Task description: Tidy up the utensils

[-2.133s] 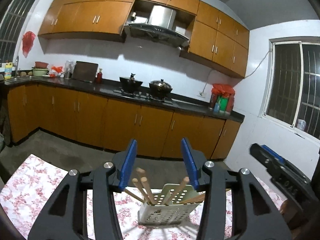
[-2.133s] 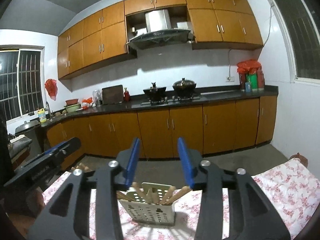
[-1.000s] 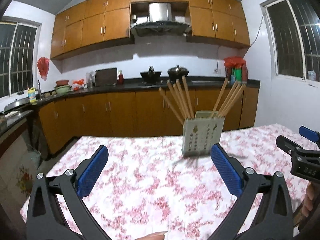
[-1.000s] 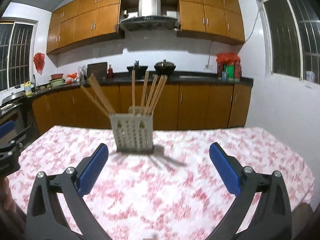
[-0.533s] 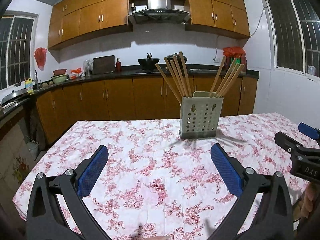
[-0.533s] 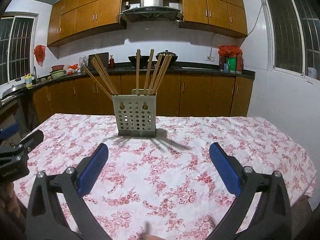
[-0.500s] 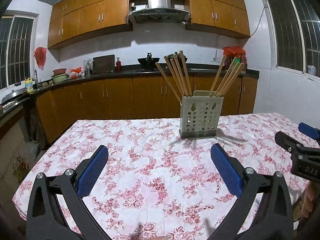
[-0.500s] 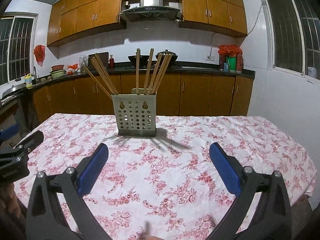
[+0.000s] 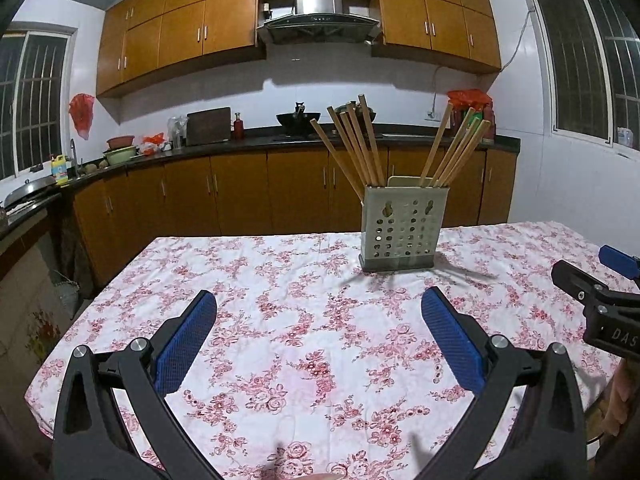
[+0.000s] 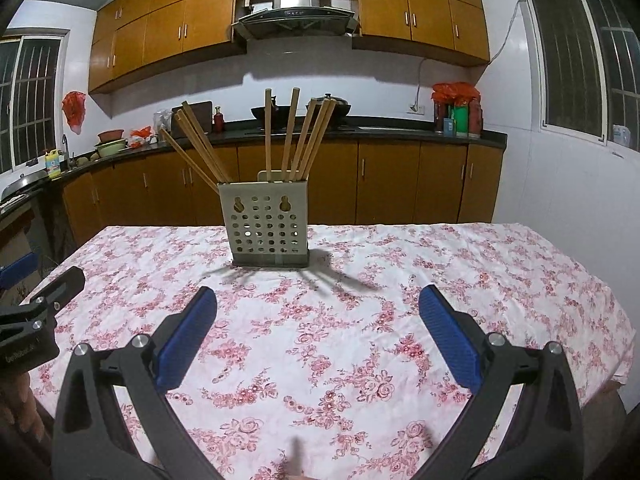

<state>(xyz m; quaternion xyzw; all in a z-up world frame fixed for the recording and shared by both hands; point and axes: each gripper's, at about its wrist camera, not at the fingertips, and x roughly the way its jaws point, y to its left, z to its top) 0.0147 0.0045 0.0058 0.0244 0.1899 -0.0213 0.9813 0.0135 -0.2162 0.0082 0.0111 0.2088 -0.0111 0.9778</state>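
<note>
Both grippers' jaws gape wide, empty, nothing between them and the chopstick holder point(image 9: 403, 227).

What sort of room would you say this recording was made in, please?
Most likely a home kitchen. A range hood hangs among wooden wall cabinets, pots sit on the stove on a dark counter, and a chopstick holder stands on a table with a floral tablecloth.

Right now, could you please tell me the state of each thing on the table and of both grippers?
Left gripper: open, empty.
Right gripper: open, empty.
Utensil holder: upright on the tablecloth.
Chopsticks: standing in the holder, leaning outward.
</note>
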